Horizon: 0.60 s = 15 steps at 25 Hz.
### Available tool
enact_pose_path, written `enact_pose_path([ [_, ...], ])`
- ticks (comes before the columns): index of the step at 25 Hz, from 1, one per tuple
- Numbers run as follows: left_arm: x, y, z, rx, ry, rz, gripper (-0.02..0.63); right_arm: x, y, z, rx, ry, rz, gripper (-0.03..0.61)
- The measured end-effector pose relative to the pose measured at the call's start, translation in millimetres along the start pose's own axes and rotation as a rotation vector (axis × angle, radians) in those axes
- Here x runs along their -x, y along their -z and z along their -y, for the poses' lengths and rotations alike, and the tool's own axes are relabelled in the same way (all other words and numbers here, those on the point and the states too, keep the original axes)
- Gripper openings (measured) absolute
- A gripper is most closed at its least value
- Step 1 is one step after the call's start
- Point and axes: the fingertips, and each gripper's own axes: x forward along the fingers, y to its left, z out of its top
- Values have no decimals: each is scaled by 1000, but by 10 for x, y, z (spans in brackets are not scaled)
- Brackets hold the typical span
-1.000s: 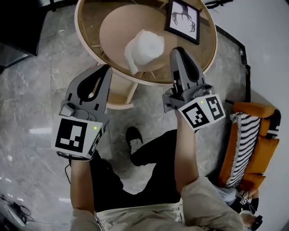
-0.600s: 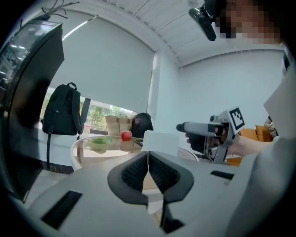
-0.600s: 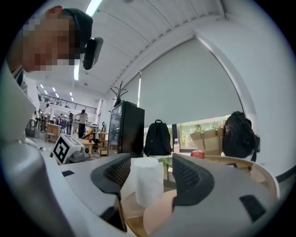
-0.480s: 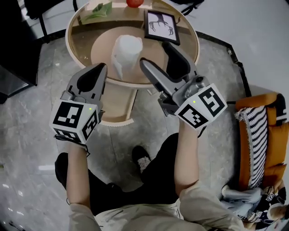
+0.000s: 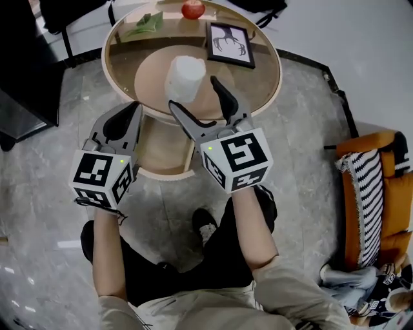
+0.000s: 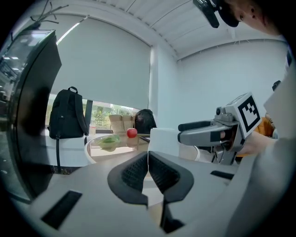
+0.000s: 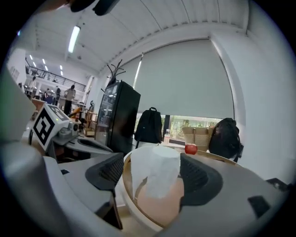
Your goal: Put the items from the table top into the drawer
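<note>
Round and wood-rimmed, the table stands just ahead of me on a grey stone floor. On its top, toward my side of the pale middle disc, the white paper roll stands upright, with a loose sheet hanging down its front.

My right tongs reach over the near rim toward it. Their jaws are spread wide and have just been opening. Looking along them, the roll stands in the gap and neither pad presses on it. That hand is rolled so the two jaws lie side by side, nearly level, with the marker cube facing up at me. My bare right forearm runs straight out from my body behind it.

My left tongs hang beside them at the table's near rim, pointing nearly level, jaws closed together with nothing in them. From above they sit just left of the drawer, which is pulled out beneath the near edge. My left forearm is stretched forward like the other one.

Further back on the top are a picture frame to the right, a red apple at the far rim and a green leafy thing at the far left. All three are well apart from both tongs.

A black cabinet stands off to my left, and an orange chair with a striped cushion is to my right.
</note>
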Motion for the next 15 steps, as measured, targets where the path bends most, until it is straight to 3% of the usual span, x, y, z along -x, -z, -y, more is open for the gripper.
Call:
enact_pose_path([
  [4, 57, -11, 8, 11, 10, 13, 21, -150, 192, -46, 51, 41, -71, 360],
  [8, 73, 12, 152, 10, 60, 25, 21, -299, 315, 111, 2, 85, -75, 360],
  [15, 173, 227, 139, 10, 74, -26, 21, -493, 422, 234, 1, 56, -123, 359],
])
